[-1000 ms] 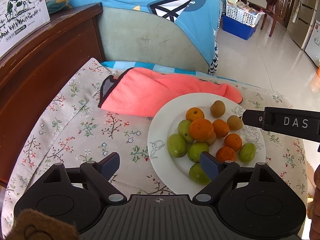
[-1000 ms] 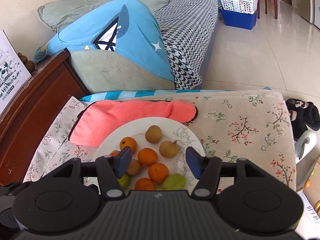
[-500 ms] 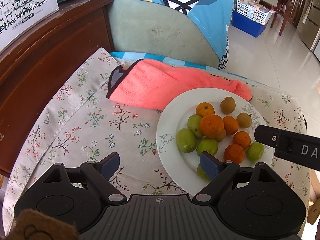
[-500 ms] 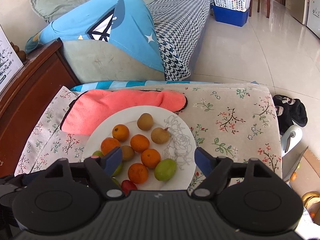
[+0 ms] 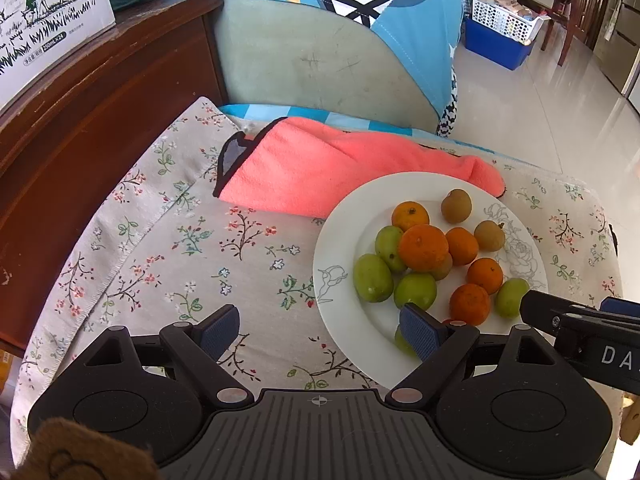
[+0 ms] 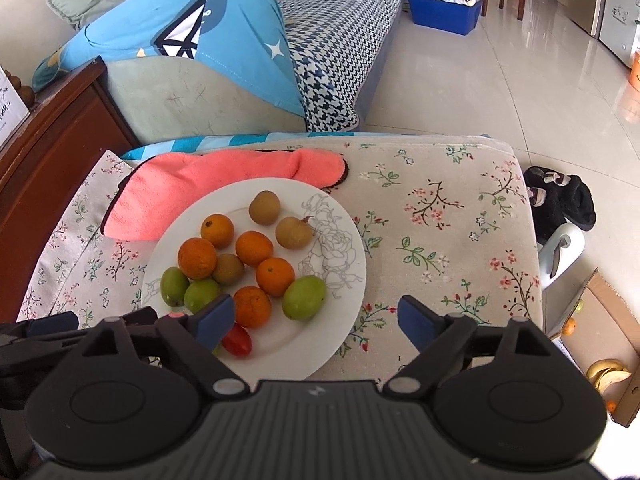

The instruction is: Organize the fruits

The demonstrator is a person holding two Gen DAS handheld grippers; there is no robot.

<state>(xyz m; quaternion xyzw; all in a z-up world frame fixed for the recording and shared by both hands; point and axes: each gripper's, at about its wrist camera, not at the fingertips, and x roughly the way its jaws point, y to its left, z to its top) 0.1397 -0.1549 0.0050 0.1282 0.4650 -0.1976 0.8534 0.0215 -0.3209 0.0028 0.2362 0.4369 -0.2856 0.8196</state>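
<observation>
A white plate (image 6: 340, 304) (image 5: 340, 320) on the floral cloth holds several oranges (image 6: 253, 248) (image 5: 423, 247), green fruits (image 6: 303, 297) (image 5: 373, 277), brown round fruits (image 6: 264, 207) (image 5: 456, 205) and one small red tomato (image 6: 237, 340). My left gripper (image 5: 320, 330) is open and empty above the plate's near-left edge. My right gripper (image 6: 316, 322) is open and empty above the plate's near-right edge. The right gripper's body (image 5: 584, 336) shows at the right in the left wrist view.
A pink towel (image 5: 340, 168) (image 6: 224, 184) lies behind the plate. A brown wooden cabinet (image 5: 80, 120) stands to the left, a sofa with a blue cover (image 6: 208, 48) behind. A cardboard box with fruit (image 6: 600, 360) sits on the floor at right.
Both grippers have drawn back and up from the plate. The right gripper's jaws have opened wider. The fruits have not moved.
</observation>
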